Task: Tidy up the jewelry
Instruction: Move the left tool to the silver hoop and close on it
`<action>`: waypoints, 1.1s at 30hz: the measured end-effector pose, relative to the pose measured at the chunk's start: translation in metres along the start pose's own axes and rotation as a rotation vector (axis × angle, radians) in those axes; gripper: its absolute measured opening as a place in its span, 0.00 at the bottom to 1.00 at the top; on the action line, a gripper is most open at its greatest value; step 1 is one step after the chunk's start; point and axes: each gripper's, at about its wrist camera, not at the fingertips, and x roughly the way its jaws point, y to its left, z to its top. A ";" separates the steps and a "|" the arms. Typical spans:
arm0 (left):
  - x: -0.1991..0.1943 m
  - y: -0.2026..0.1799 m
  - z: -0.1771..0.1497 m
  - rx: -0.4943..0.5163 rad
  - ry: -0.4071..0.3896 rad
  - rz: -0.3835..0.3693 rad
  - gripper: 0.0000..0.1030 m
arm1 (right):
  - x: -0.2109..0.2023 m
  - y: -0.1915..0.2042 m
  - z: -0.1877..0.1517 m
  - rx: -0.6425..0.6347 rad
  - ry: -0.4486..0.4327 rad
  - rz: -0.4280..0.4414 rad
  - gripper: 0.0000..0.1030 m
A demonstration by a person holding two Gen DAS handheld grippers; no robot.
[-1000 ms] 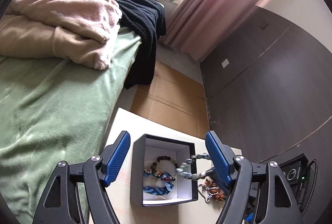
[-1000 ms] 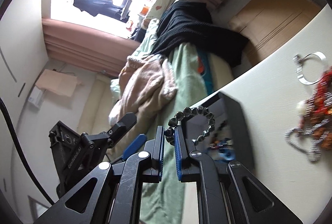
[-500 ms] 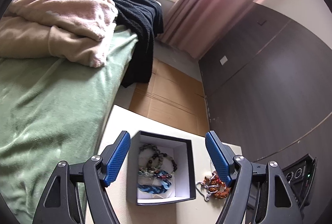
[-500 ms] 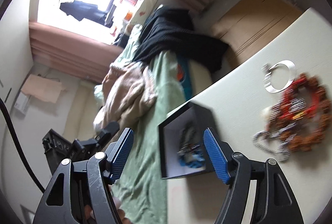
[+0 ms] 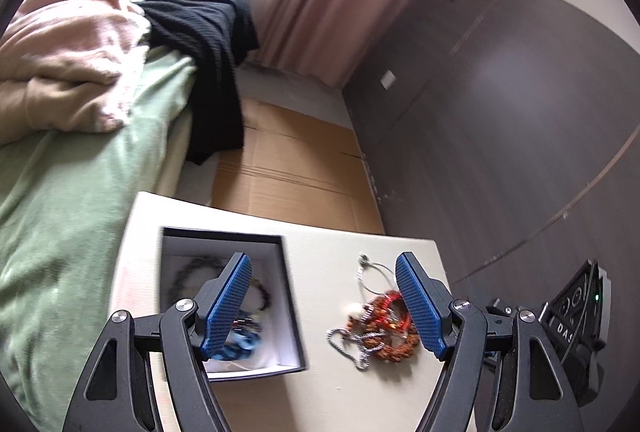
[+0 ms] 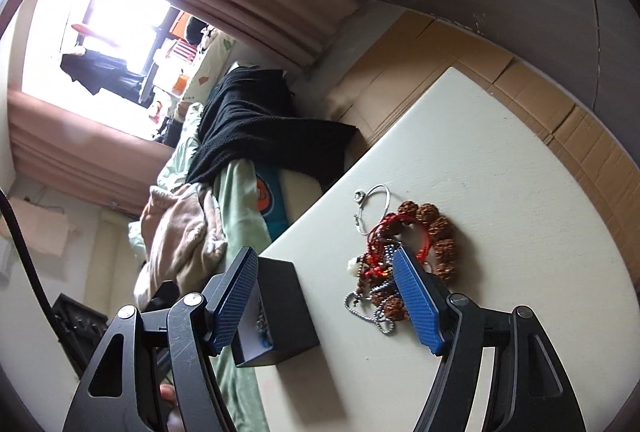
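A black box with a white lining [image 5: 291, 296] sits on the cream table [image 5: 344, 396] and holds several bracelets [image 5: 244, 344]. To its right lies a jewelry pile [image 5: 380, 328]: a brown bead bracelet, red cord, a silver chain and a thin silver bangle [image 5: 374, 274]. My left gripper [image 5: 326, 306] is open and empty, above the table between box and pile. My right gripper [image 6: 324, 302] is open and empty, hovering between the box [image 6: 292, 316] and the pile [image 6: 400, 256], its right finger over the pile's edge.
A bed with green sheet [image 5: 76, 192], pink blanket and black garment lies left of the table. Flattened cardboard [image 5: 288, 176] covers the floor beyond the table. A dark wardrobe wall [image 5: 500, 120] stands to the right. The right gripper's body shows at the left view's lower right [image 5: 576, 316].
The right gripper opened and dropped the grey bead bracelet into the box, then swung toward the pile. The left gripper shifted right, from straddling the box to between box and pile.
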 end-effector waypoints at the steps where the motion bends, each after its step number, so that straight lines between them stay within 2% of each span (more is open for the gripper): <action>1: 0.002 -0.005 -0.001 0.012 0.003 -0.003 0.73 | -0.001 -0.002 0.002 0.005 0.001 0.000 0.69; 9: 0.041 -0.046 -0.004 0.075 0.113 0.000 0.73 | -0.014 -0.026 0.015 0.071 -0.009 -0.034 0.69; 12: 0.058 -0.063 -0.005 0.100 0.150 0.025 0.73 | -0.020 -0.035 0.021 0.094 -0.013 -0.039 0.69; 18: 0.101 -0.088 -0.001 0.125 0.274 0.093 0.73 | -0.030 -0.052 0.030 0.137 -0.019 -0.059 0.69; 21: 0.118 -0.095 -0.002 0.131 0.301 0.127 0.75 | -0.031 -0.060 0.033 0.142 -0.006 -0.121 0.69; 27: 0.154 -0.097 -0.008 0.131 0.371 0.181 0.76 | -0.038 -0.079 0.038 0.189 0.005 -0.148 0.69; 33: 0.180 -0.097 -0.014 0.140 0.401 0.224 0.76 | -0.042 -0.095 0.042 0.234 0.032 -0.150 0.69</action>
